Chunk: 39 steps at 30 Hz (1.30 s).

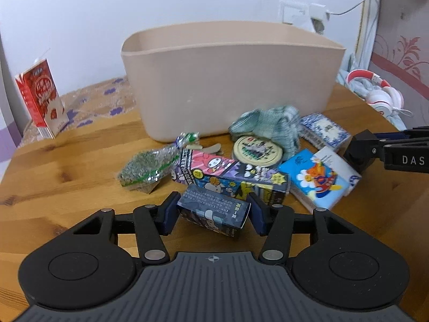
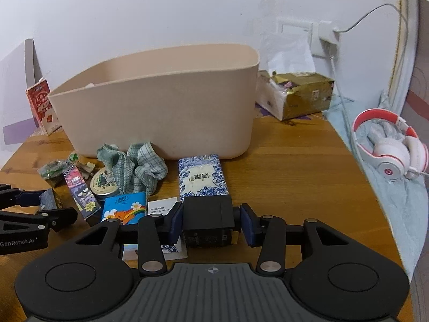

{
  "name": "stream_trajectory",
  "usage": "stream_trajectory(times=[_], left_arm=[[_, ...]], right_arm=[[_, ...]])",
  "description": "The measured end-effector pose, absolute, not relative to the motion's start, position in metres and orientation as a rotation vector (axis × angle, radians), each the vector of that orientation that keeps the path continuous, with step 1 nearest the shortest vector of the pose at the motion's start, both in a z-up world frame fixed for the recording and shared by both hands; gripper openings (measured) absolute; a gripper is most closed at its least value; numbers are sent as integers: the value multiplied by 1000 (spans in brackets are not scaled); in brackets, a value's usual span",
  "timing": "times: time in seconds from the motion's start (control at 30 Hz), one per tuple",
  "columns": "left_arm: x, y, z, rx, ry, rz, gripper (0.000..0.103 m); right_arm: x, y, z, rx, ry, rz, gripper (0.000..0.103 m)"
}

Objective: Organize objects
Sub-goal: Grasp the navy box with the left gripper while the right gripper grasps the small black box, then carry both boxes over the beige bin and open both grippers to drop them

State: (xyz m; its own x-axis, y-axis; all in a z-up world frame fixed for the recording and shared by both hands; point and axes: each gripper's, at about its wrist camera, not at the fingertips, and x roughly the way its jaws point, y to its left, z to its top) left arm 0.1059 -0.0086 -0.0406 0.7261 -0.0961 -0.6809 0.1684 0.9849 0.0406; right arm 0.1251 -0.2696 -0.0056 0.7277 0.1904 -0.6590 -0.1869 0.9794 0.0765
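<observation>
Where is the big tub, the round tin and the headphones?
big tub (image 1: 228,86), left wrist view, front wall.
round tin (image 1: 256,151), left wrist view, lid.
headphones (image 2: 390,158), right wrist view, white ear cup.

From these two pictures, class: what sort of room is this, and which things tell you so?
Probably a bedroom or home study corner. A wooden table stands against a wall with a plugged-in charger, pink-and-white headphones lie on bedding beside it, and snack boxes and a storage tub clutter the top.

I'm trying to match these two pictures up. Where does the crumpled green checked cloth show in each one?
Left wrist view: the crumpled green checked cloth lies right of centre, in front of the tub.
Right wrist view: the cloth lies left of centre, in front of the tub.
Shared landmark: the big beige plastic tub.
</observation>
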Motion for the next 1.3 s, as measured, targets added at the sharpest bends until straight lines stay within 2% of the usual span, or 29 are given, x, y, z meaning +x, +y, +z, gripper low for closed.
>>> stream_trajectory(times=[0.4,0.77,1.0,1.3], left_arm=[[93,-19,31,125,628,-92,55],[161,-31,78,79,583,-43,55],[225,-36,66,29,660,-42,55],[277,-36,29,62,807,-4,55]], right_arm=[[110,-283,62,42,612,192,43],[156,-283,123,25,480,188,43],[204,-270,120,33,495,185,43],[257,-237,81,-59,617,187,43]])
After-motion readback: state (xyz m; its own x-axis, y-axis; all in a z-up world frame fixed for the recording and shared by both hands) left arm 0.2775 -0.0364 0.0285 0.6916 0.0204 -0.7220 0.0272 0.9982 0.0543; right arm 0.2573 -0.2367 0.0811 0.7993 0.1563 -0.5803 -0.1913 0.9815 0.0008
